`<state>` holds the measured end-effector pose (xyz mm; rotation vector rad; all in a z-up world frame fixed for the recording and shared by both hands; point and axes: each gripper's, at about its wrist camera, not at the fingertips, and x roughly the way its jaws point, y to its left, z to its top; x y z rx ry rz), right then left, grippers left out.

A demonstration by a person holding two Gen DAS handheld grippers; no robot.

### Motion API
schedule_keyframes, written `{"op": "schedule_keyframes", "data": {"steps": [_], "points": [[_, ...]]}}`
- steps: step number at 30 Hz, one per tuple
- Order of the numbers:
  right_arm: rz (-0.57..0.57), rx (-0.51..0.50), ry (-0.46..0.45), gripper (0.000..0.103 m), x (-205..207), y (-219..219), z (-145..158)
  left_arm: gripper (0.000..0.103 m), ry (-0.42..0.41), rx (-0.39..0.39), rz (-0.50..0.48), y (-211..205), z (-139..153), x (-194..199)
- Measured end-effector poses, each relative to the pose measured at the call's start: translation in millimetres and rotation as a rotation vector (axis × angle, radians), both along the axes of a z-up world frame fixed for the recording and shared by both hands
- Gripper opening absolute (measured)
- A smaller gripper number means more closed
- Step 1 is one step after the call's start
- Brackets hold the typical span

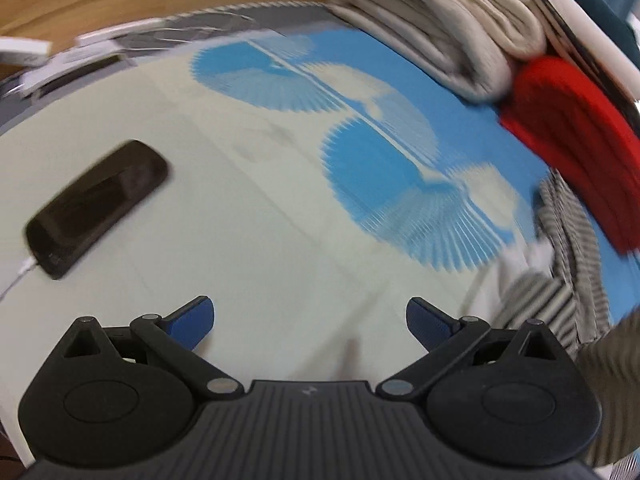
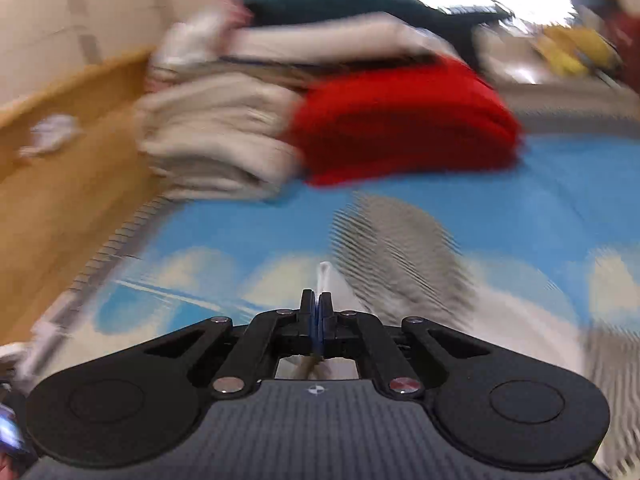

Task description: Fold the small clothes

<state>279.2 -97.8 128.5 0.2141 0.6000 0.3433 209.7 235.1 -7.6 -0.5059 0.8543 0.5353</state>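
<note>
A grey-and-white striped small garment [image 2: 400, 256] lies on the blue and cream mat [image 2: 560, 200]. My right gripper [image 2: 319, 304] is shut on its white edge, which pokes out between the fingers. In the left wrist view the same striped garment [image 1: 560, 280] hangs at the right edge, blurred. My left gripper [image 1: 310, 320] is open and empty above the cream part of the mat [image 1: 240, 220]. Both views are blurred by motion.
A folded red garment [image 2: 400, 128] and a stack of folded beige cloths [image 2: 216, 140] sit at the far side of the mat; both show in the left wrist view [image 1: 580, 140], [image 1: 440, 20]. A black phone [image 1: 96, 208] with a white cable lies at left. A wooden surface [image 2: 60, 184] borders the mat.
</note>
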Motion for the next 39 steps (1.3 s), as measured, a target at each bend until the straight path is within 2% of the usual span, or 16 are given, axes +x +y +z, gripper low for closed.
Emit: {"op": "schedule_keyframes", "data": {"steps": [3, 5, 7, 9, 11, 17, 19, 20, 23, 25, 27, 30, 32, 35, 36, 39], "points": [[0.086, 0.051, -0.155, 0.000, -14.2, 30.7, 58.4, 0.102, -0.016, -0.006, 0.069, 18.8, 4.8, -5.7], [0.093, 0.065, -0.241, 0.000, -21.1, 25.9, 87.3, 0.102, -0.023, -0.015, 0.091, 26.0, 6.3, -8.1], [0.053, 0.055, -0.284, 0.000, -22.0, 1.7, 96.9, 0.102, -0.016, -0.017, 0.088, 28.2, 6.5, -8.2], [-0.027, 0.039, -0.243, 0.000, -7.6, -31.5, 79.0, 0.102, -0.011, -0.020, 0.076, 25.6, 5.8, -8.1], [-0.130, -0.003, -0.140, 0.000, 12.0, -72.5, 37.3, 0.102, -0.004, -0.015, 0.057, 19.1, 4.5, -5.3], [-0.385, -0.168, 0.276, 0.000, 38.8, -178.4, -153.2, 0.102, 0.015, 0.020, 0.000, -5.1, -3.1, 3.9], [-0.435, -0.158, 0.368, 0.000, 34.2, -201.5, -199.2, 0.102, 0.026, 0.022, -0.030, -15.0, -6.6, 8.0], [-0.448, -0.127, 0.374, 0.000, 31.1, -208.7, -211.7, 0.102, 0.028, 0.021, -0.045, -19.8, -7.9, 9.9], [-0.472, -0.064, 0.320, 0.000, 17.4, -219.1, -216.6, 0.102, 0.036, 0.026, -0.103, -34.6, -11.6, 14.5], [-0.506, -0.050, 0.334, 0.011, 13.8, -221.1, -209.7, 0.102, 0.030, 0.032, -0.142, -45.1, -12.5, 16.7], [-0.507, -0.054, 0.264, 0.024, 8.2, -213.5, -195.1, 0.102, 0.028, 0.038, -0.190, -55.7, -13.2, 19.3], [-0.440, -0.062, 0.181, 0.026, -2.8, -198.6, -179.3, 0.102, 0.035, 0.074, -0.254, -73.7, -14.8, 22.4], [-0.348, -0.052, 0.195, 0.026, -8.0, -188.6, -180.7, 0.102, 0.038, 0.098, -0.292, -85.9, -16.3, 24.1], [-0.289, -0.224, 0.312, 0.026, -2.2, -166.7, -211.3, 0.102, 0.046, 0.140, -0.350, -104.1, -19.7, 27.4], [-0.296, -0.253, 0.298, 0.026, -4.4, -164.4, -216.6, 0.102, 0.048, 0.153, -0.364, -108.7, -20.0, 28.0], [-0.349, -0.180, 0.279, 0.029, -21.8, -170.6, -198.7, 0.102, 0.037, 0.190, -0.399, -122.1, -19.6, 26.2]]}}
